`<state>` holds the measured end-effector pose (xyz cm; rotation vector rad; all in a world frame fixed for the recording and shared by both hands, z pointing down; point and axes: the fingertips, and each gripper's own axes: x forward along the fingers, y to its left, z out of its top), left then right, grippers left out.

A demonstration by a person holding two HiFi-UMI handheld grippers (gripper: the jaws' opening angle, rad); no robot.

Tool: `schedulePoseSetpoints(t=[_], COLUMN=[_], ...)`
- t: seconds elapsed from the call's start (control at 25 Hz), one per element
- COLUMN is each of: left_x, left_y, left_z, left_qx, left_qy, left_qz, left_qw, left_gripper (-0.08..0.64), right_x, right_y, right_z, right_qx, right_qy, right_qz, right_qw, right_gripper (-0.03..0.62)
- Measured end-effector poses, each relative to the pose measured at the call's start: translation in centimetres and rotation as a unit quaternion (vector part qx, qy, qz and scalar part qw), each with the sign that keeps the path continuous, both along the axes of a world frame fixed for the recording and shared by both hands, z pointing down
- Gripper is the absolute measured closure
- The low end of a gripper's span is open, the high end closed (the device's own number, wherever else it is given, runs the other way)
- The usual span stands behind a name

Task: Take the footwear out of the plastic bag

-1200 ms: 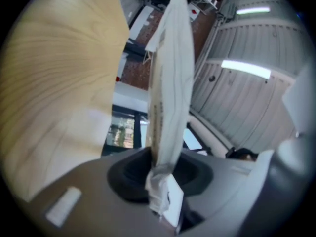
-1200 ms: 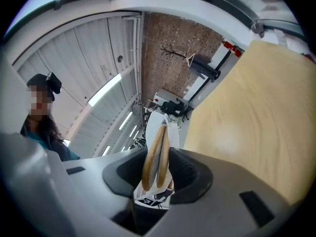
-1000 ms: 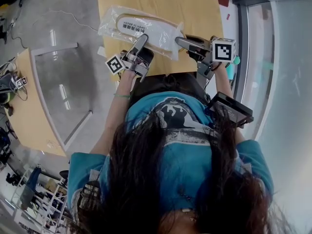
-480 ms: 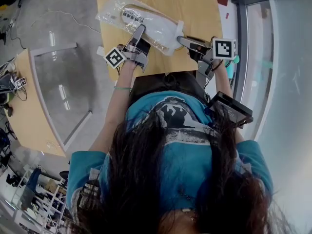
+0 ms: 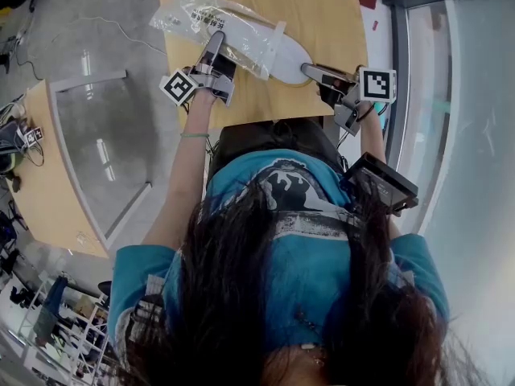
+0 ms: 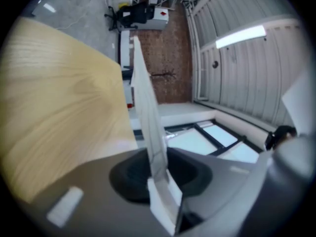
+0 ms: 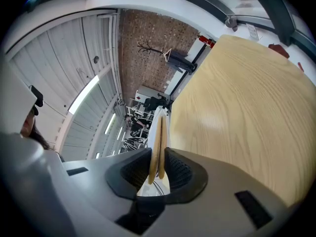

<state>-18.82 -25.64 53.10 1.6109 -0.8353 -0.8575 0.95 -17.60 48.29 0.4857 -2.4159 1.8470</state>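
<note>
Pinching the near edge of a clear, crinkled plastic bag [image 5: 183, 14] with the left gripper [image 5: 216, 40], with fingers just drawn closer and now narrow on a thin sheet of film standing edge-on between them; clamping the free end of a pair of flat white slippers [image 5: 291, 56] with the right gripper [image 5: 311, 71], with fingers likewise just closed further and narrow on two thin, tan-edged soles pressed face to face; lying slantwise across the head view, long axis running from the far left, inside the bag, down to the near right, straight toward the right fingers; partly drawn out already, by the look of it, with the right-hand end bare past the bag's mouth and the far end under film; nearer the right hand at the bare end, nearer the left at the bagged end, so probably calling for a pull along that same slant, right hand drawing the soles away toward the near right, left hand holding the film back or dragging it the opposite way; worth keeping the pull in line with the soles, since a crosswise tug would likely bunch the film at the mouth; resting on a pale wooden worktop [image 5: 322, 14], smooth and bare around the bag, well suited to sliding; bordered by grey floor [image 5: 105, 22] on the left and a glass partition [image 5: 451, 95] on the right; showing a brick wall [image 7: 148, 38] far off in both gripper views.
</note>
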Motion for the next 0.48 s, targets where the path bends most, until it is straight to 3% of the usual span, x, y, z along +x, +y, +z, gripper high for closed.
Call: schedulePoseSetpoints(t=[0.12,0.24,0.36,0.48], left_x=[-0.5,-0.4,-1.4,-2.8], left_y=[-0.4,-0.5,-0.8,-1.5], left_z=[1.8,3.5,5.3,6.1], left_qx=[-0.033,-0.065,-0.087,-0.102], left_qy=[-0.038,-0.121,-0.24,-0.313], left_qz=[-0.009,0.01,0.018,0.013], left_qw=[0.9987,0.9905,0.9666,0.9443], left_gripper=[0.473,0.468,0.51,0.553], right_x=[0.4,1.8,2.2,3.0], right_y=[-0.1,0.2,0.2,0.4], right_z=[0.4,1.7,1.8,2.3], right_qx=[-0.006,-0.038,-0.032,-0.04], right_qy=[0.013,0.058,0.063,0.078], right_qz=[0.001,0.017,0.014,0.017], right_qw=[1.0,0.997,0.997,0.996], right_gripper=[0.508,0.508,0.508,0.509])
